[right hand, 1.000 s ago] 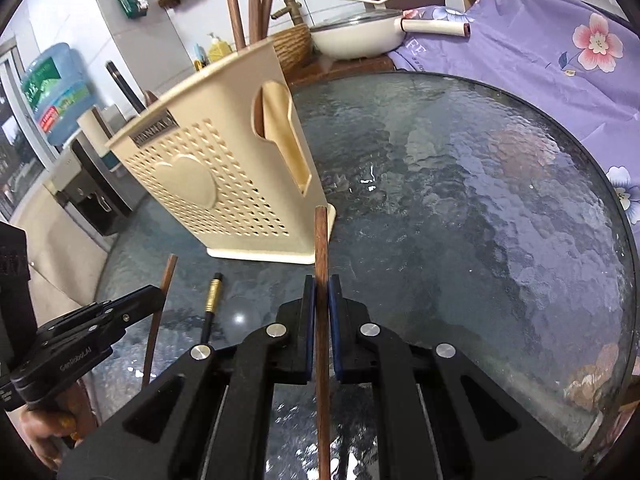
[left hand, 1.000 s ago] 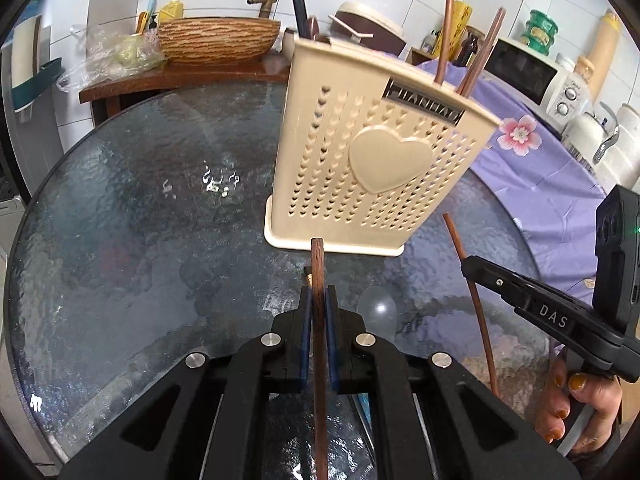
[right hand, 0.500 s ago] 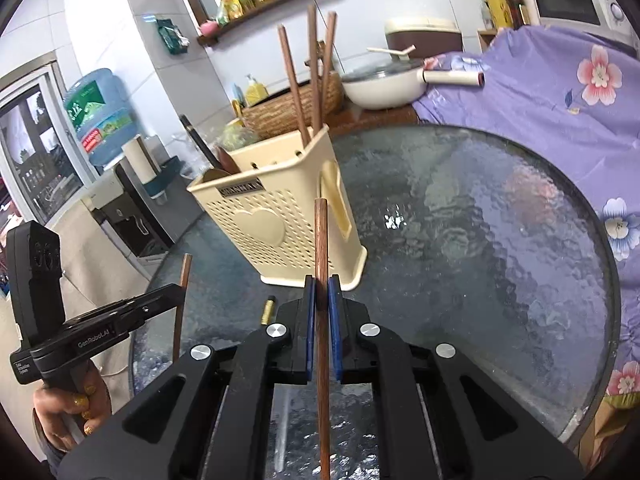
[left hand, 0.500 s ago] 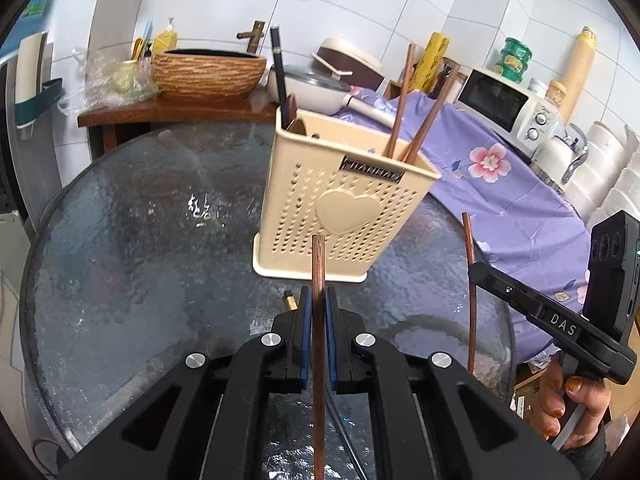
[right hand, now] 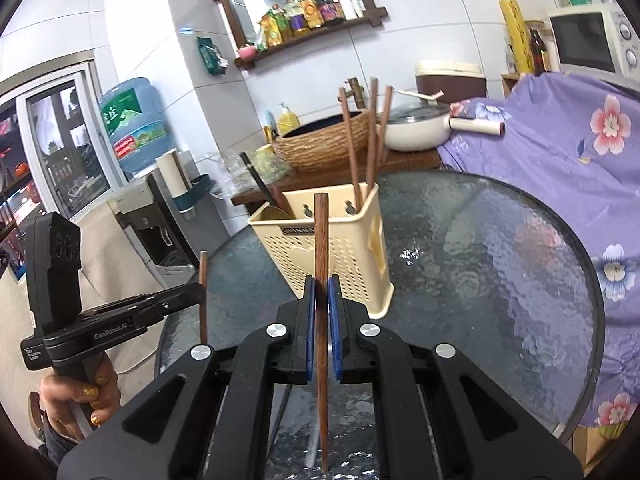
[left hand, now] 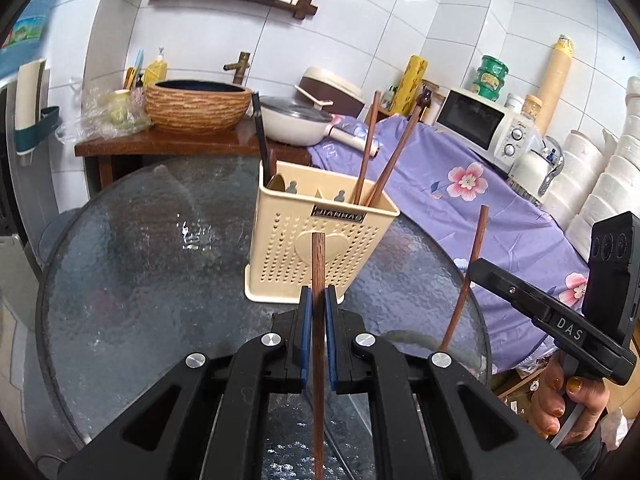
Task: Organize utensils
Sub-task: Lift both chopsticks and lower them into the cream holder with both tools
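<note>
With each gripper (left hand: 318,300) (right hand: 321,294) clamped on one chopstick (left hand: 318,280) (right hand: 321,264), either could miss the far holder (left hand: 320,232) and drop onto the tabletop (left hand: 140,260).

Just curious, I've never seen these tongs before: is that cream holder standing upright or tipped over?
Upright. The cream holder rests flat on its base on the glass table, open top upward, with chopsticks standing in it.

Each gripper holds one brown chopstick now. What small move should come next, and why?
Probably carry the left gripper forward and higher, over the cream holder, then tip its chopstick into the right section. Both grippers are shut on chopsticks in front of the holder, not yet over its rim, and the chopsticks already stored stand in that section. The right gripper could follow.
</note>
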